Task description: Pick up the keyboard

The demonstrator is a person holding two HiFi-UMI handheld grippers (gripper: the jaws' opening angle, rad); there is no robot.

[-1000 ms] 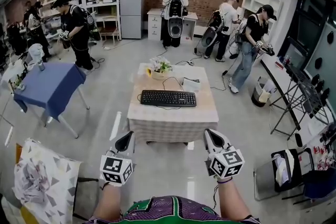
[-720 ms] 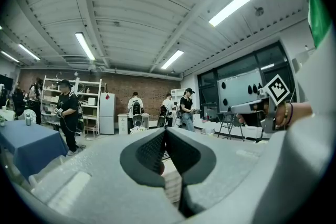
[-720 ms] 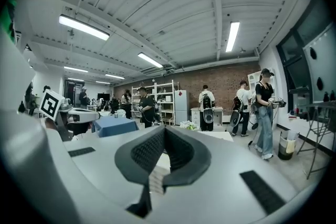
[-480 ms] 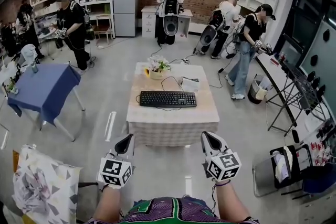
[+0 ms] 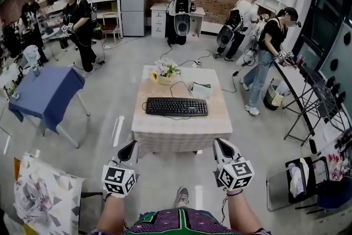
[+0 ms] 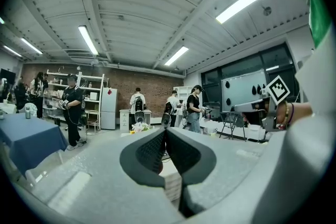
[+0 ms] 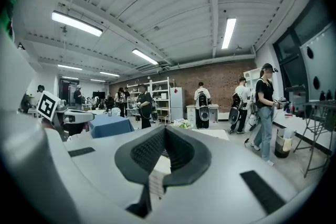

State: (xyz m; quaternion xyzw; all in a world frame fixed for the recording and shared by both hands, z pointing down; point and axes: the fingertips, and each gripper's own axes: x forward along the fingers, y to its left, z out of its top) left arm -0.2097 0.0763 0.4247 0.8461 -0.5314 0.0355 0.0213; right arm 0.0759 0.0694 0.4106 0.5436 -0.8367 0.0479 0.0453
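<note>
A black keyboard (image 5: 176, 106) lies across the middle of a small table (image 5: 214, 124) with a pale checked cloth, its cable looping behind it. My left gripper (image 5: 132, 147) hangs just short of the table's near left corner, jaws shut with nothing in them. My right gripper (image 5: 219, 145) is level with it off the near right corner, also shut and empty. Both point toward the table. In the left gripper view the left gripper (image 6: 166, 131) has its pads pressed together, and in the right gripper view the right gripper (image 7: 165, 128) shows the same.
A flower pot (image 5: 166, 71) and a white box (image 5: 201, 89) sit at the table's far end. A blue-clothed table (image 5: 44, 93) stands left, a patterned one (image 5: 44, 195) near left, a chair with bags (image 5: 300, 179) right. Several people work along the back wall and at right.
Both grippers and the head have come closer to the table; its near edge now sits just beyond the fingertips. A foot shows below between my arms.
</note>
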